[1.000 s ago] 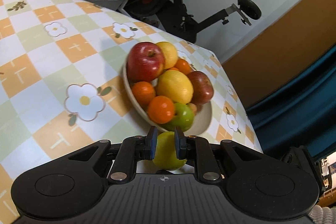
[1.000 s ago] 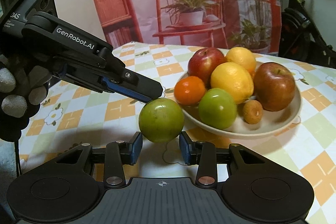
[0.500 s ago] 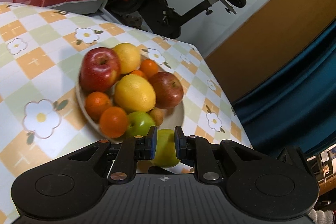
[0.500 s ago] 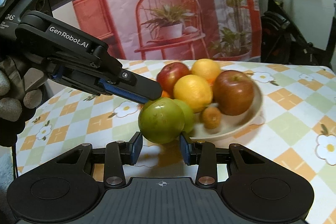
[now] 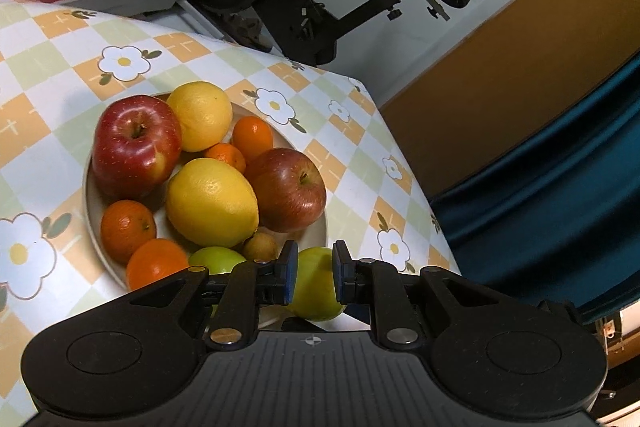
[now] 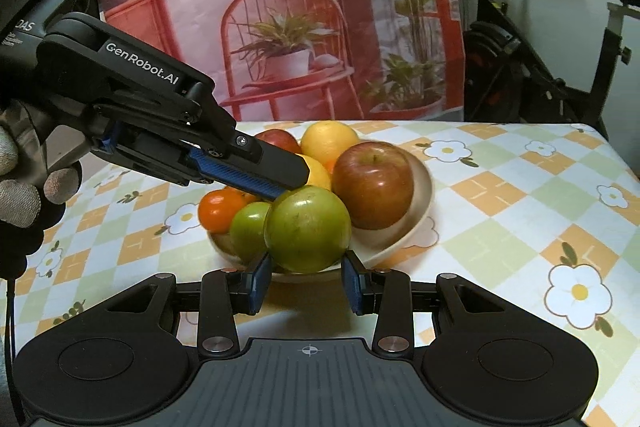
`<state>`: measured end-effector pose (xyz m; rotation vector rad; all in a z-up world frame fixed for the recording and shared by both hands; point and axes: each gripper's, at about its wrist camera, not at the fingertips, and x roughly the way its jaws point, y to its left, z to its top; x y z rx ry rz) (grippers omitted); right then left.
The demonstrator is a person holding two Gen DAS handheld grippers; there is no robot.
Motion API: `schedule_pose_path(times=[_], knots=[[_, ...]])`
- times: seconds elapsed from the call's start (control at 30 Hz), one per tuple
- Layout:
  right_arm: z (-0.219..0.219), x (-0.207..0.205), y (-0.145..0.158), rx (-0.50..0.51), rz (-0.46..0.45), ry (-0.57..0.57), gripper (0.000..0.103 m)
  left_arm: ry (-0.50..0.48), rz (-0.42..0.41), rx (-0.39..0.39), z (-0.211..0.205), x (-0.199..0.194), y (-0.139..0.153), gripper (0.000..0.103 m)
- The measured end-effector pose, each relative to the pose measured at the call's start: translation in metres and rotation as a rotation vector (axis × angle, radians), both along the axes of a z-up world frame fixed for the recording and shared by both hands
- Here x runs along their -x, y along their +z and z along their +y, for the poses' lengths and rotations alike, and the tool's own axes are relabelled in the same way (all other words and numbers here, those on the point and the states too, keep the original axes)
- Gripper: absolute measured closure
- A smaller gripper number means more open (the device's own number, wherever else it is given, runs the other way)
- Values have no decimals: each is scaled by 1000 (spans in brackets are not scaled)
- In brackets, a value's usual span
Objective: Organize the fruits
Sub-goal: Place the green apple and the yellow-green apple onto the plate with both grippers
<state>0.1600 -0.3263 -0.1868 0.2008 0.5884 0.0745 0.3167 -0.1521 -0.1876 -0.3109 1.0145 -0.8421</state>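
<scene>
Left gripper (image 5: 313, 279) jaws clenched on green apple (image 6: 307, 229) held just off the near rim of the fruit plate (image 6: 421, 203), right gripper (image 6: 307, 281) jaws parted beneath, not touching; placing step, next needs lowering into plate.

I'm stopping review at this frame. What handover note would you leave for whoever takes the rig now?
Left gripper: jaws shut on the green fruit, from above.
Right gripper: jaws flank the same fruit's lower sides; contact unclear.
The fruit is at the near rim of the plate, which is heaped with other fruit.
Left to do: set it on the plate, then release.
</scene>
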Motion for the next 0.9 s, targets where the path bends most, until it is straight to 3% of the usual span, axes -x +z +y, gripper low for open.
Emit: schedule_pose_path(times=[0.4,0.77,0.9], knots=[[-5,-5,1,29,28,-26,69,25,17,-44,-10,-11,-4,83],[-8,-9,4,45,48,-42,69,85,-24,-62,8,-11,6,82],[-5,-8,8,55,45,-48,69,98,-60,-83,14,-6,13,72]])
